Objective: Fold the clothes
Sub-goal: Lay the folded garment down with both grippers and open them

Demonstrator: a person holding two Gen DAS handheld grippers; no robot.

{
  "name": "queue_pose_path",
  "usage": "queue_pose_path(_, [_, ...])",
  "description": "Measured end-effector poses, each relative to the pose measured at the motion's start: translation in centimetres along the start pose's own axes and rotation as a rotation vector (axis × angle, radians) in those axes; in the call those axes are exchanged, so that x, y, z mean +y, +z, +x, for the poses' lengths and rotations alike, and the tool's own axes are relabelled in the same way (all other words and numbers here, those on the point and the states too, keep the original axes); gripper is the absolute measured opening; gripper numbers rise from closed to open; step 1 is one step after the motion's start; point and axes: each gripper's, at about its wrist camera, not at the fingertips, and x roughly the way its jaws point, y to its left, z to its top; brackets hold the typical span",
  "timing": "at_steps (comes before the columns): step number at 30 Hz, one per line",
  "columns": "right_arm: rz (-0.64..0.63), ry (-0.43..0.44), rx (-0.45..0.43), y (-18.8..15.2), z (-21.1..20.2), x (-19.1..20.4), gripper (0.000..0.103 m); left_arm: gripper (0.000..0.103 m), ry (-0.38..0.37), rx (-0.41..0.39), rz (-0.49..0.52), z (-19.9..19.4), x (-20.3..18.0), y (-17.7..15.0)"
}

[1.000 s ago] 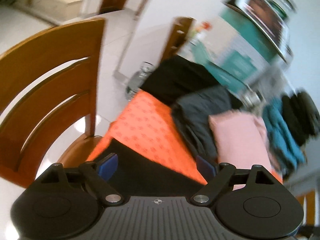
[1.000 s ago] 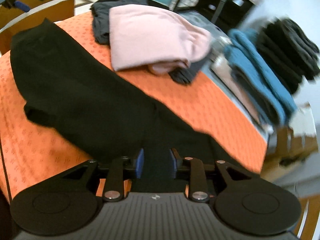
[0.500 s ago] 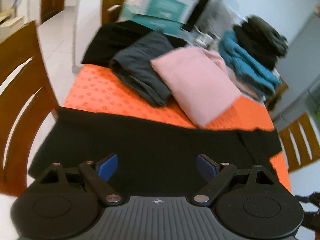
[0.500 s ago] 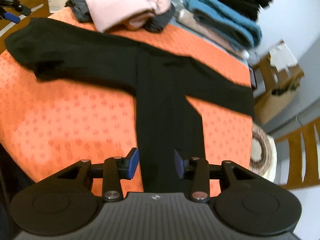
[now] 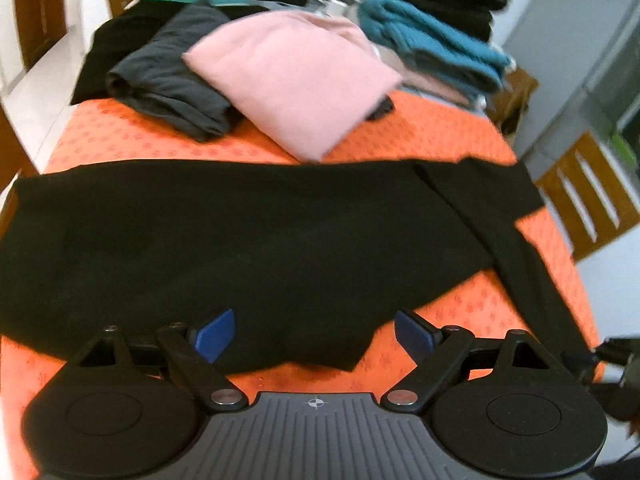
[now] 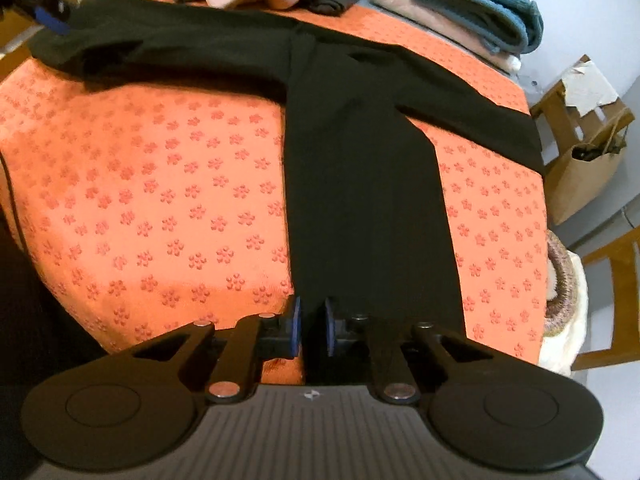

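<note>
A black long-sleeved garment (image 5: pixel 248 240) lies spread on the orange flower-patterned table cover (image 5: pixel 460 308). In the right wrist view the garment (image 6: pixel 360 184) runs from my gripper up to its body, with another part stretching right. My left gripper (image 5: pixel 314 336) is open, its blue pads over the garment's near edge. My right gripper (image 6: pixel 311 332) is shut on the end of the black strip at the table's near edge. The left gripper's tip shows at the far left of the right wrist view (image 6: pixel 48 20).
Folded clothes lie behind the garment: a pink piece (image 5: pixel 292 76), a dark grey piece (image 5: pixel 172 80), a teal stack (image 5: pixel 432 44) with black items on top. Wooden chairs (image 5: pixel 588 196) stand at the right. A paper bag (image 6: pixel 588 164) sits on a chair.
The left gripper has swung from the chair side to face the spread garment and moved closer to it. The right gripper has pulled the black strip toward the near edge and closed tighter.
</note>
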Motion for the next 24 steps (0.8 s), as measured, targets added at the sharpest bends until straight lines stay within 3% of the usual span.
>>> queue_pose_path(7, [-0.108,-0.167,-0.051,2.9,-3.2,-4.6,0.003,0.090,0.043,0.037,0.075,2.0,-3.5,-1.9])
queue_pose_path(13, [-0.224,-0.294,-0.086,7.6,-4.5,-12.0,0.003,0.090,0.099,0.032,0.023,2.9,-5.3,-2.7])
queue_pose_path(18, [-0.308,-0.306,-0.080,12.1,-2.9,-17.6,0.003,0.090,0.121,0.004,-0.049,1.9,-6.8,-2.7])
queue_pose_path(24, [-0.433,-0.233,-0.041,17.0,2.1,-21.9,0.003,0.090,0.169,-0.040,-0.111,0.5,-9.3,-2.6])
